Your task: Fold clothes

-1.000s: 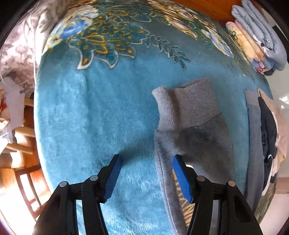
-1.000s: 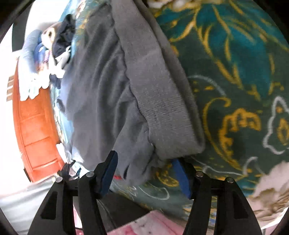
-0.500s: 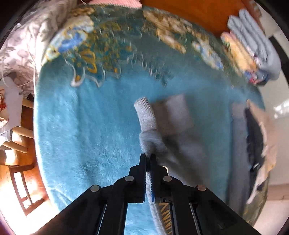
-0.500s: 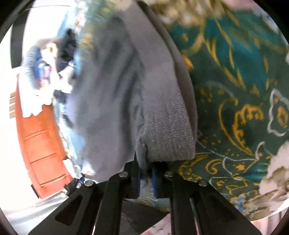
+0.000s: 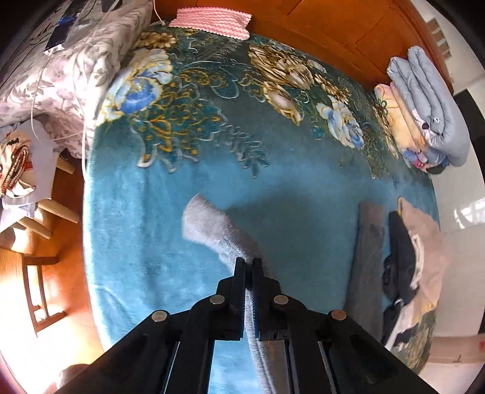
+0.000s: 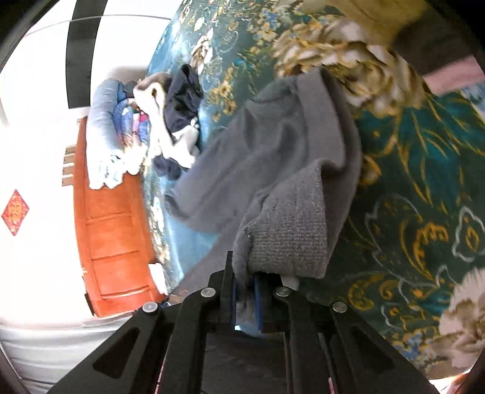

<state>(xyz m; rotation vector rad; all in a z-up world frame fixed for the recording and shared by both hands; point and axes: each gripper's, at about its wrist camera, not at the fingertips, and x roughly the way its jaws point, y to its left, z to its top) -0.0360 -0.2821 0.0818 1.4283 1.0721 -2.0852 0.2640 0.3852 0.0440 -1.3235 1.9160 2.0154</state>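
A grey fleece garment with ribbed cuffs, probably jogging pants, lies partly on a teal floral blanket (image 5: 145, 242). My left gripper (image 5: 249, 263) is shut on the garment's leg near its ribbed cuff (image 5: 209, 227) and holds it lifted above the blanket. My right gripper (image 6: 245, 272) is shut on the garment's ribbed band (image 6: 288, 239), with the grey body (image 6: 242, 169) draped away behind it. Another grey strip (image 5: 368, 257) of it lies flat to the right in the left wrist view.
A pile of unfolded dark and beige clothes (image 5: 412, 260) lies at the blanket's right edge, also in the right wrist view (image 6: 175, 121). Folded bedding (image 5: 424, 103) is stacked by the wooden headboard (image 5: 333, 27). A floral pillow (image 5: 60, 69) and a wooden stool (image 5: 36, 291) are at left.
Both grippers went from open to shut on the grey garment. Both have since lifted it, so the cloth bunches and hangs from the jaws.
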